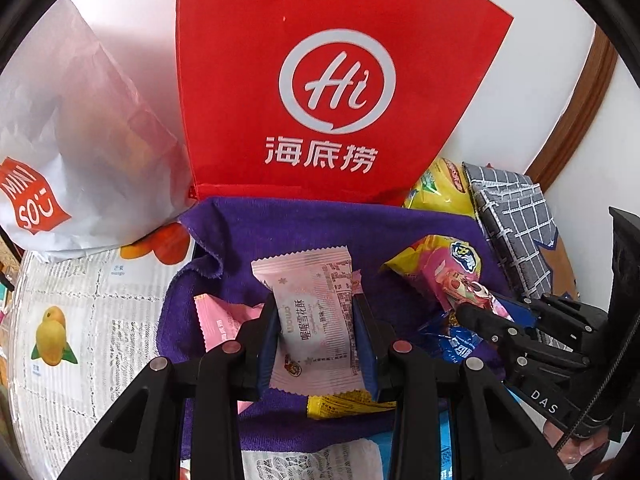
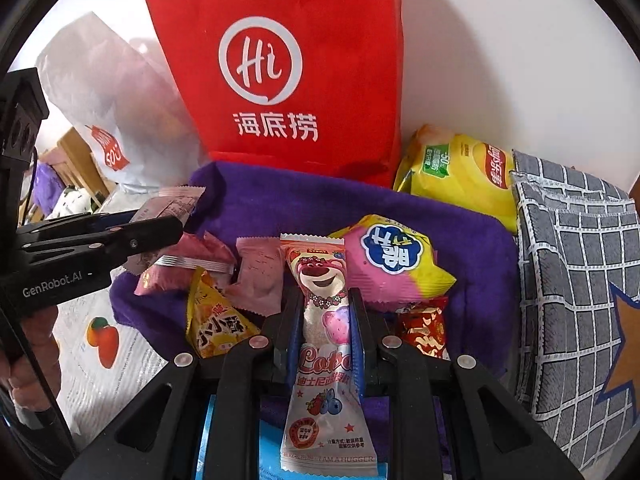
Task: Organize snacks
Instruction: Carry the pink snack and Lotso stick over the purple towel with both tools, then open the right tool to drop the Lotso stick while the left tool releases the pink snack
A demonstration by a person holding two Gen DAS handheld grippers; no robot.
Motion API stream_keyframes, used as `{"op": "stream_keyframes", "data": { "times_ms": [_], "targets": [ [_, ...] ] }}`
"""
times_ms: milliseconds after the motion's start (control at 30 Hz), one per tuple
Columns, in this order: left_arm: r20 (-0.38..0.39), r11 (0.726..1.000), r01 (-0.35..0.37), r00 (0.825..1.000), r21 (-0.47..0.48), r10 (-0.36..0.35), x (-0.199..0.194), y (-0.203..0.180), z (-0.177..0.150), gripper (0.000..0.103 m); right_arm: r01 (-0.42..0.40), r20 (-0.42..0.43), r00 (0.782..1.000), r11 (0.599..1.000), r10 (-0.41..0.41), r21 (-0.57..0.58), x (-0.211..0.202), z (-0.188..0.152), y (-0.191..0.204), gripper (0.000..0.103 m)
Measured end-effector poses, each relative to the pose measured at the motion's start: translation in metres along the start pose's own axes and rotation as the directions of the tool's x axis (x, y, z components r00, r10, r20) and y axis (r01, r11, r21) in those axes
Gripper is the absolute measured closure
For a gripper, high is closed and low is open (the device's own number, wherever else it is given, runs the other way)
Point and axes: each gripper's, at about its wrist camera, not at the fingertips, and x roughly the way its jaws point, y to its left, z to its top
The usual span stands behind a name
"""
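Over the purple cloth [image 1: 256,236] I have both claws clenched on snacks. My left claw [image 1: 316,336] grips a pale pink snowflake-crisp packet [image 1: 316,312] across its middle, held above the cloth. My right claw [image 2: 326,336] pinches a pink bear candy packet [image 2: 324,320] upright between its pads. More snacks lie on the cloth: a pink-and-yellow pouch [image 2: 396,264] and an orange packet [image 2: 216,320]. Behind them stands a red bag [image 1: 320,80], with a white bag [image 1: 80,140] to its left.

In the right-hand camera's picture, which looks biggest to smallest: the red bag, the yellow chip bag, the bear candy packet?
1. Red bag
2. Yellow chip bag and bear candy packet: unsure, since the packet sits nearest the camera.
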Motion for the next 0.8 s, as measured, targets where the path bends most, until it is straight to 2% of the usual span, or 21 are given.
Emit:
{"op": "stream_keyframes", "data": {
  "times_ms": [200,500,733,800],
  "targets": [
    [-0.055,1.0,0.005,0.998,-0.013,-0.006,0.012,0.001,-0.003,0.07,0.015,-0.026,1.0,1.0,-0.015,-0.004,0.007,0.0,0.0,0.08],
    [-0.091,1.0,0.007,0.996,-0.004,-0.007,0.02,-0.002,-0.003,0.07,0.069,-0.061,0.996,0.998,-0.07,-0.013,0.018,-0.002,-0.003,0.08],
    [-0.108,1.0,0.008,0.994,-0.003,-0.009,0.024,-0.004,-0.006,0.07,0.062,-0.062,0.996,0.998,-0.062,-0.006,0.017,-0.002,-0.007,0.08],
    [-0.114,1.0,0.009,0.993,-0.005,-0.009,0.027,-0.004,-0.007,0.07,0.062,-0.066,0.996,0.998,-0.062,-0.003,0.018,-0.002,-0.009,0.077]
  ]
}}
